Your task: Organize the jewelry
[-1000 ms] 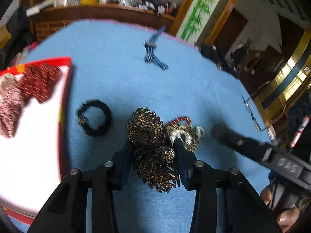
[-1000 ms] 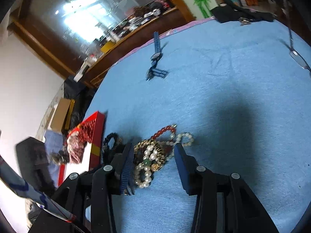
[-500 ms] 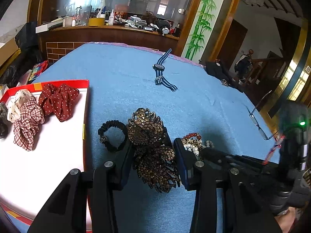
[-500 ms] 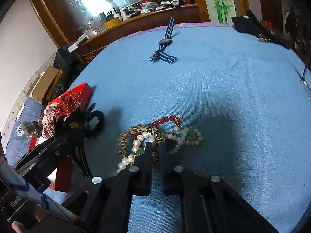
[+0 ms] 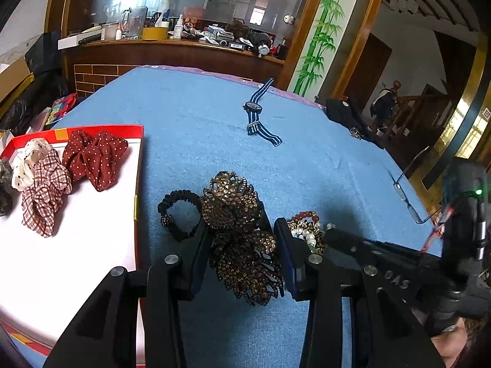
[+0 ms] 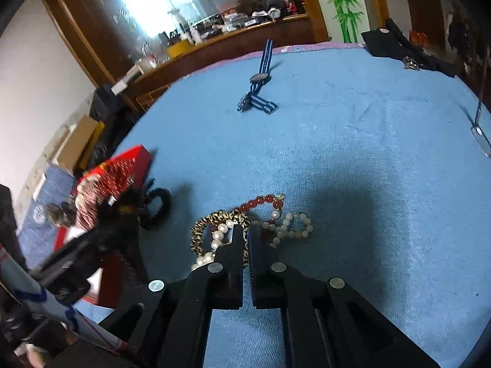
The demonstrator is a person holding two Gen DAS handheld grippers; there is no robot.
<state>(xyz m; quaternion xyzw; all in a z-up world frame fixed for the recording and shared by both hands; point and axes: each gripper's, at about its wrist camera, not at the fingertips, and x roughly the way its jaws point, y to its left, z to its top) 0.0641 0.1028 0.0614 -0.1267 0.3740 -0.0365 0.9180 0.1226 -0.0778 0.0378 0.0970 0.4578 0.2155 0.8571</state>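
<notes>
Red-rimmed tray (image 5: 101,128) at far left, scrunchies inside. Left gripper (image 5: 242,245) pitched down, fingers clamped on rhinestone hair claw (image 5: 239,230) over blue cloth (image 5: 199,122) just beside tray. Advice: lift claw clear before swinging over tray rim. Right gripper (image 6: 244,239), angled down, jaws pinched tight in bracelet pile (image 6: 245,224); leopard band (image 6: 211,224) likely caught. Raise slowly, strands tangle.
</notes>
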